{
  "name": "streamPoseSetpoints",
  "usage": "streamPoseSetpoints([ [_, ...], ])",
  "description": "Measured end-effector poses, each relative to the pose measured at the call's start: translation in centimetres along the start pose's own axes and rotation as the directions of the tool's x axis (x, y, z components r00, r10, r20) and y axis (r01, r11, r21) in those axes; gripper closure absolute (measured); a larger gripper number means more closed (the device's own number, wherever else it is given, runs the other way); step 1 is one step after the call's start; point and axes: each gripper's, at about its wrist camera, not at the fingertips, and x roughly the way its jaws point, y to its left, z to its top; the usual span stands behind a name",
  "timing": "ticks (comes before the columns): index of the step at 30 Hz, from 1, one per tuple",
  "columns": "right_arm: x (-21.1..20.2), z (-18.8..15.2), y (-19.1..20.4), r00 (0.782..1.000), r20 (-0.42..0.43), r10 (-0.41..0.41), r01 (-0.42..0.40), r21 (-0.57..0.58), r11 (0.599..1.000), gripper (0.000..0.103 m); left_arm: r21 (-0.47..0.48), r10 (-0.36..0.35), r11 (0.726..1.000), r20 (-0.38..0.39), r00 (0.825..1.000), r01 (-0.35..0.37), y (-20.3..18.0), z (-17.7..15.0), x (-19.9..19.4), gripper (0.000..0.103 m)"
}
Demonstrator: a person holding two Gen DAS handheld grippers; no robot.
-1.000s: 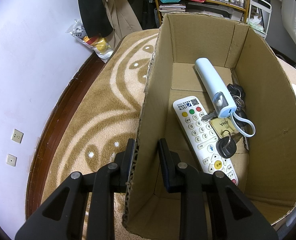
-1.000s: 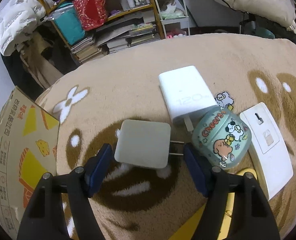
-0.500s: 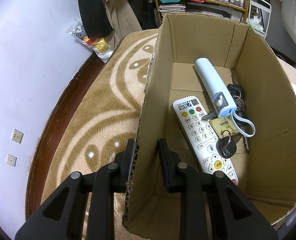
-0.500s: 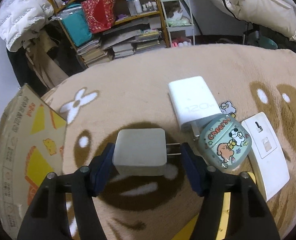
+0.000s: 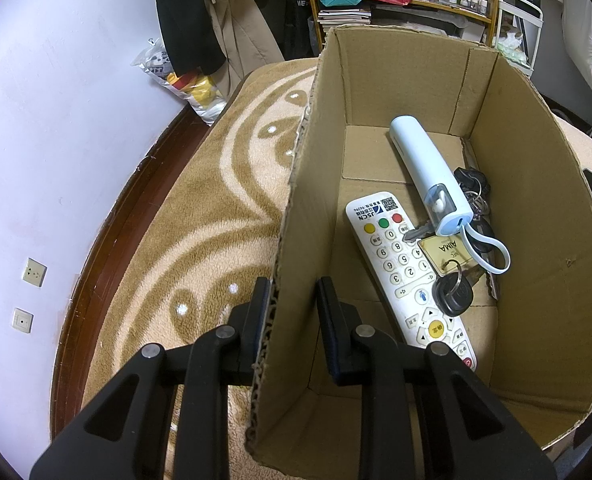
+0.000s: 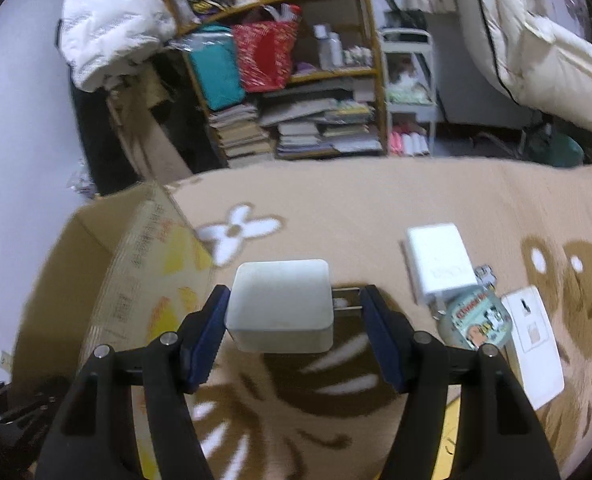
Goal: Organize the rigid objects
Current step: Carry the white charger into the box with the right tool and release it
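Observation:
My left gripper (image 5: 292, 286) is shut on the near left wall of the open cardboard box (image 5: 396, 80), one finger outside and one inside. On the box floor lie a white remote (image 5: 400, 264), a pale blue power bank (image 5: 424, 168) and a bunch of keys (image 5: 452, 292). My right gripper (image 6: 295, 300) is shut on a white plug charger (image 6: 280, 300): one pad presses its body, the other its prongs. The charger hangs above the tan blanket (image 6: 376, 208). The box (image 6: 136, 280) stands to its left.
On the blanket to the right lie a larger white charger (image 6: 440, 264), a cartoon-printed case (image 6: 472, 316) and a white wall plate (image 6: 532, 340). A cluttered bookshelf (image 6: 304, 112) and a white cart stand behind. A wall (image 5: 56, 160) and wooden edge run left of the box.
The right gripper's jaws closed on the white charger and lifted it off the blanket, toward the box. The left gripper and the box have not moved.

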Motion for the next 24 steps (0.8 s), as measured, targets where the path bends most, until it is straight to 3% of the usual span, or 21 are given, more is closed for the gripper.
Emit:
streamPoseSetpoints([
  [15,-5.8,1.1,5.2,0.980,0.150,0.130,-0.111,-0.129,0.985,0.033,0.000,0.001,1.000,0.000,1.000,-0.001,0.0,0.0,0.0,0.080],
  [24,-7.4,0.3,8.0,0.950,0.157,0.271,-0.237,-0.202,0.950,0.033,-0.003,-0.002,1.000,-0.001,1.000,0.002,0.0,-0.1,0.0,0.080],
])
